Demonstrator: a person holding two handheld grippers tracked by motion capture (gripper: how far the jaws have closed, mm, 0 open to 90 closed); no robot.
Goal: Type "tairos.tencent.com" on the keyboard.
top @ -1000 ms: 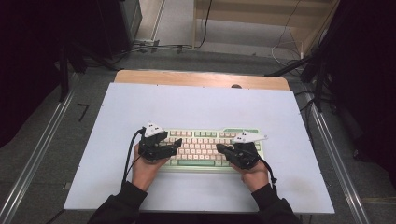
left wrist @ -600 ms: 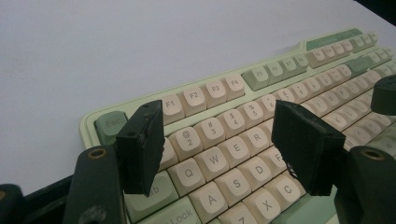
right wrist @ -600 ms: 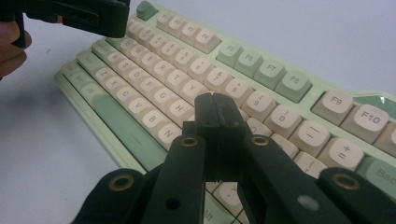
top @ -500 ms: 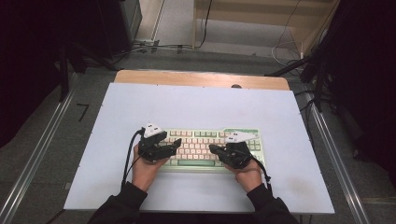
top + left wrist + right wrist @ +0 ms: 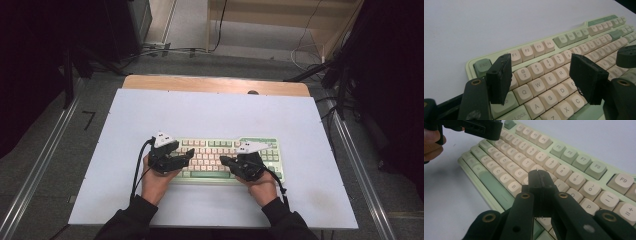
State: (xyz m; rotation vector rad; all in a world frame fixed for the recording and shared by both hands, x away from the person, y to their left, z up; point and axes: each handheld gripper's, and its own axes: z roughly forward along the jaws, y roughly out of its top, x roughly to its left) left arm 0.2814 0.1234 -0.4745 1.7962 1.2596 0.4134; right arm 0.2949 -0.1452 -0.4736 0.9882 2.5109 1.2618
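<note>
Both grippers over the keyboard [image 5: 227,159]
Left gripper [image 5: 544,77] gaping wide above the QWER keys, nothing in it; right gripper [image 5: 539,180] pinched closed mid-board.

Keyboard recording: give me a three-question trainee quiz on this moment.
1. True or false: the right gripper has its jaws shut together with nothing between them.
2. Which stands open above the keyboard: A) the left gripper B) the right gripper?
3. Fill in: the keyboard lies on a pale ____.

Key: 1 true. 2 A. 3 table mat; the left gripper's pads hang apart over the Q-W-E keys, gripping nothing.
</note>
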